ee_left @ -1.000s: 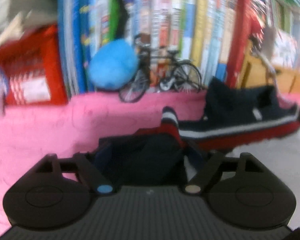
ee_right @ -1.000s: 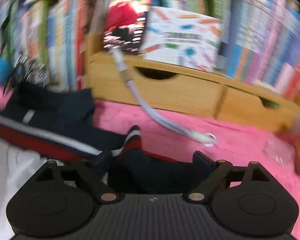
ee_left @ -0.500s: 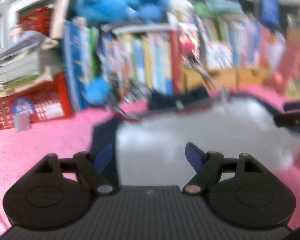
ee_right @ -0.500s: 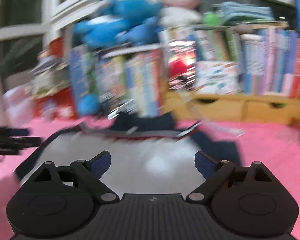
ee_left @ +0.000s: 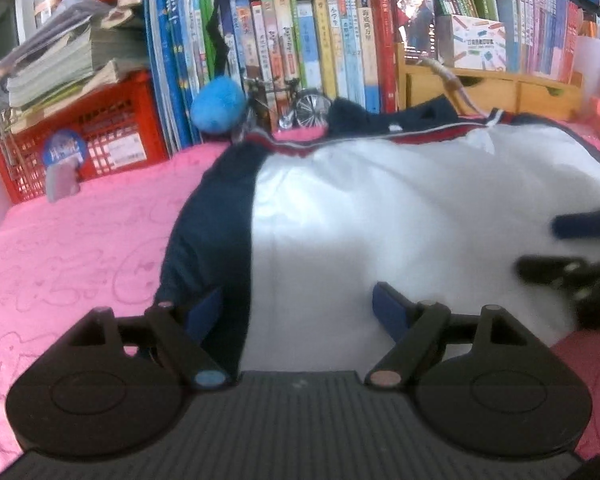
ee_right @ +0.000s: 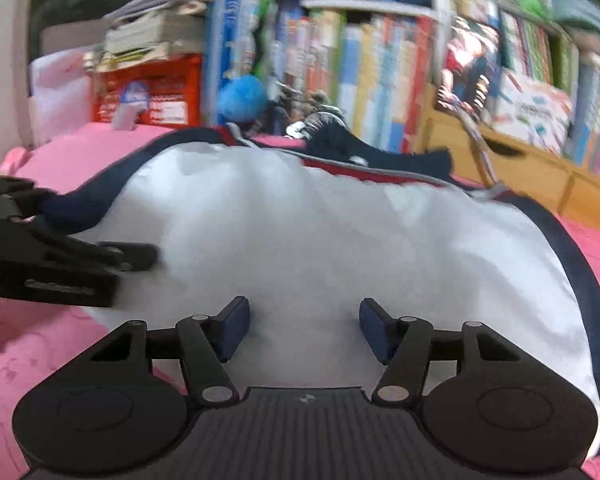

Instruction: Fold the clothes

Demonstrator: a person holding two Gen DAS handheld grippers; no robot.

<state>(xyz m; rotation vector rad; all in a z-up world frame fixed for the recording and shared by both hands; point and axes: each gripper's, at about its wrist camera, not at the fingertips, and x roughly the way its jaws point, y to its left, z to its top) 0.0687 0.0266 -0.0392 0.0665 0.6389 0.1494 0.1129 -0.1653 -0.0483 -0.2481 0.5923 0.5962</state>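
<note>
White jacket (ee_left: 400, 216) with navy trim lies spread on the pink blanket (ee_left: 72, 240), ready for folding; my left gripper (ee_left: 296, 312) gapes, my right gripper (ee_right: 304, 326), jaws just narrowing, grips nothing.

A pink blanket (ee_left: 80, 240) with a faint embossed pattern covers the surface. Straight ahead of the left claw (ee_left: 296, 312) lies a white garment (ee_left: 400, 220) with navy edging. Beyond it, far left, stands a red crate (ee_left: 100, 136); far right, a wooden drawer unit (ee_left: 500, 88).
</note>
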